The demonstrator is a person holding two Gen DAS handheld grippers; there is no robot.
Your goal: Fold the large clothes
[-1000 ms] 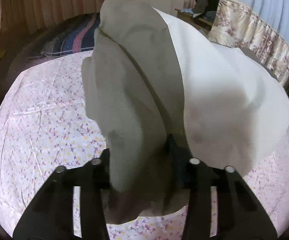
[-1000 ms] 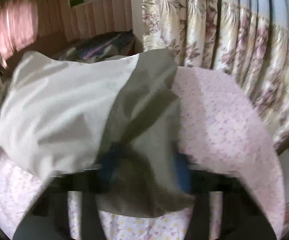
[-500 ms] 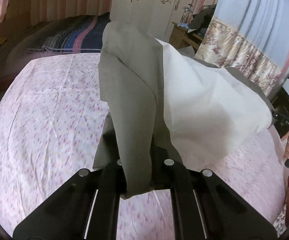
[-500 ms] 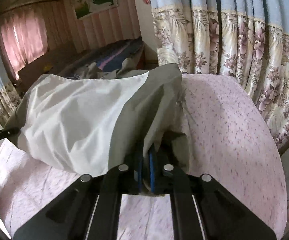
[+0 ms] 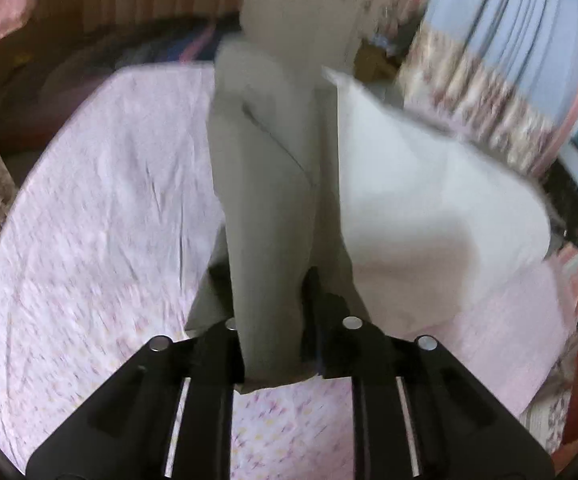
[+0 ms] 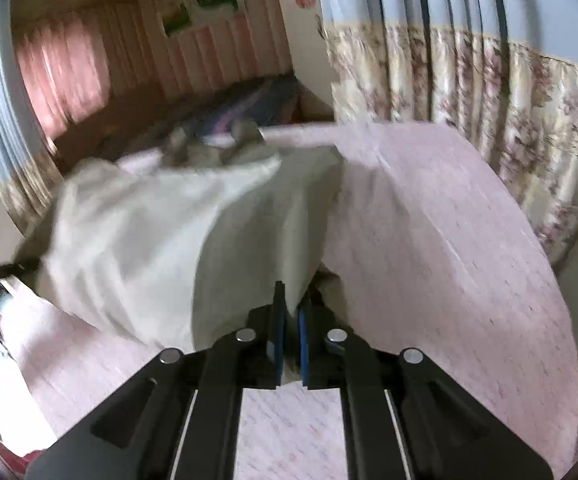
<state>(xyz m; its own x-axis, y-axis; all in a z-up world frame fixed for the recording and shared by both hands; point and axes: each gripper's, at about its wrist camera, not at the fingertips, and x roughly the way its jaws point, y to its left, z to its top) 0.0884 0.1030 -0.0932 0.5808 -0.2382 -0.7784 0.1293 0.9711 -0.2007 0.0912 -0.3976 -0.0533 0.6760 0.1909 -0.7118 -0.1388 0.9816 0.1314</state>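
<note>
Grey-and-white garment [image 5: 273, 216] hangs above the pink floral bed sheet [image 5: 101, 216], clamped in both tools: left tool [image 5: 273, 312], jaws just widening, and right tool [image 6: 292, 312]. No legible writing. Floral curtains [image 6: 469, 92] behind.

floral curtains [image 6: 469, 92], pink striped wall [image 6: 137, 48], white wardrobe [image 5: 309, 8]

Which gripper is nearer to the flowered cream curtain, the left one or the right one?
Right. The right gripper holds the grey-and-white garment on the bed's curtain side; the left gripper grips the opposite end.
</note>
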